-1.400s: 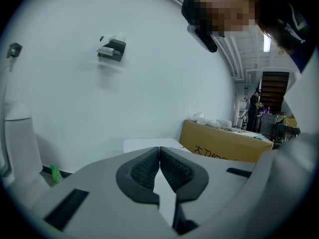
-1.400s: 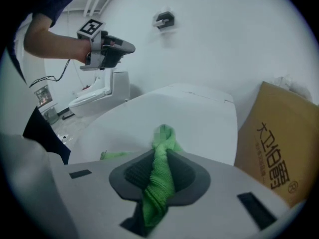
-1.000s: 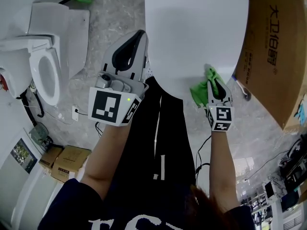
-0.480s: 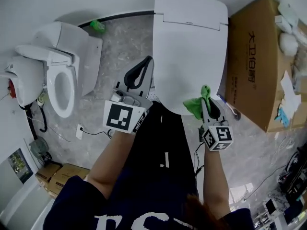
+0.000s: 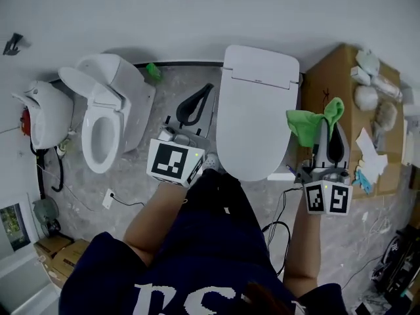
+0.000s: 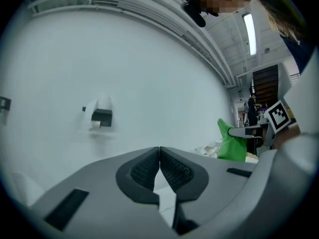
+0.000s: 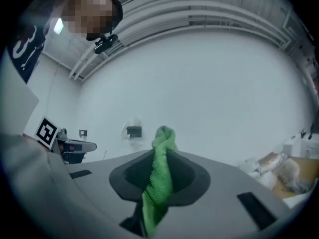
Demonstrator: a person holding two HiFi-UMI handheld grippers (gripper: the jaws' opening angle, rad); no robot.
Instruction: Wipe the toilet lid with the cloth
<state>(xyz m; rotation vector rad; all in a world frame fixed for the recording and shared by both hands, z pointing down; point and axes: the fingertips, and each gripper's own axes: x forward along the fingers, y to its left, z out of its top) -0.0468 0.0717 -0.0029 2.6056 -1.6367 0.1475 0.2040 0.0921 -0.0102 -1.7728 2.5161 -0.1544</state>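
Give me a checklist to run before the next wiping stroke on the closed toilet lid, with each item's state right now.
1. Cloth gripped: ok. The green cloth is pinched in the right tongs.
2. Left tongs free: ok. They are shut with nothing between them.
3. Lid down: ok. The toilet lid lies closed with nothing on it.
4. Cloth on the lid: not ok. It is held off to the lid's right, over the cardboard box.
5. Lid surface clean: cannot tell.
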